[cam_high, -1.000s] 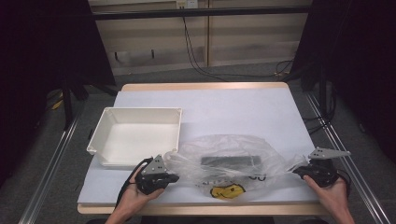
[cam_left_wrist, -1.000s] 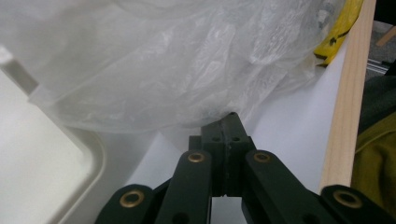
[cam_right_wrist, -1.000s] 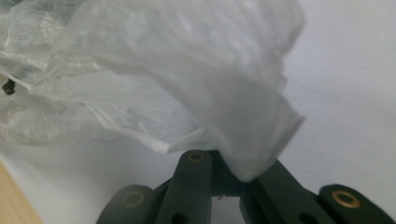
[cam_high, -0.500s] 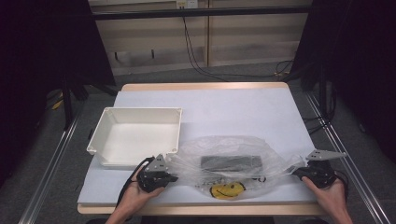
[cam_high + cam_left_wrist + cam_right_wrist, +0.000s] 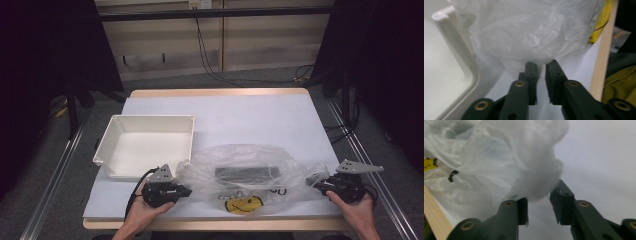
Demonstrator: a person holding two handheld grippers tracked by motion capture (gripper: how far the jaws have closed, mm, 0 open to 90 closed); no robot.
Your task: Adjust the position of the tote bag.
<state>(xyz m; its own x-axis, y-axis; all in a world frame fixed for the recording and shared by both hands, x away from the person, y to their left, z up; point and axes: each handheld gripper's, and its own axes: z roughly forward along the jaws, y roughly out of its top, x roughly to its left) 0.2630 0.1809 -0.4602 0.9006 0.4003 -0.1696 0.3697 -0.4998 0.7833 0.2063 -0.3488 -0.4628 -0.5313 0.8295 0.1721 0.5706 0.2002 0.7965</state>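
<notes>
Near the table's (image 5: 280,117) front edge lay the clear plastic bag (image 5: 240,172) (a dark flat item inside), just right of the white tray (image 5: 145,145). Both grippers' jaws had just been opening — the left gripper (image 5: 540,68) stood slightly apart at the bag's left end, the right gripper (image 5: 540,200) wider, with bunched plastic loose between its jaws.
</notes>
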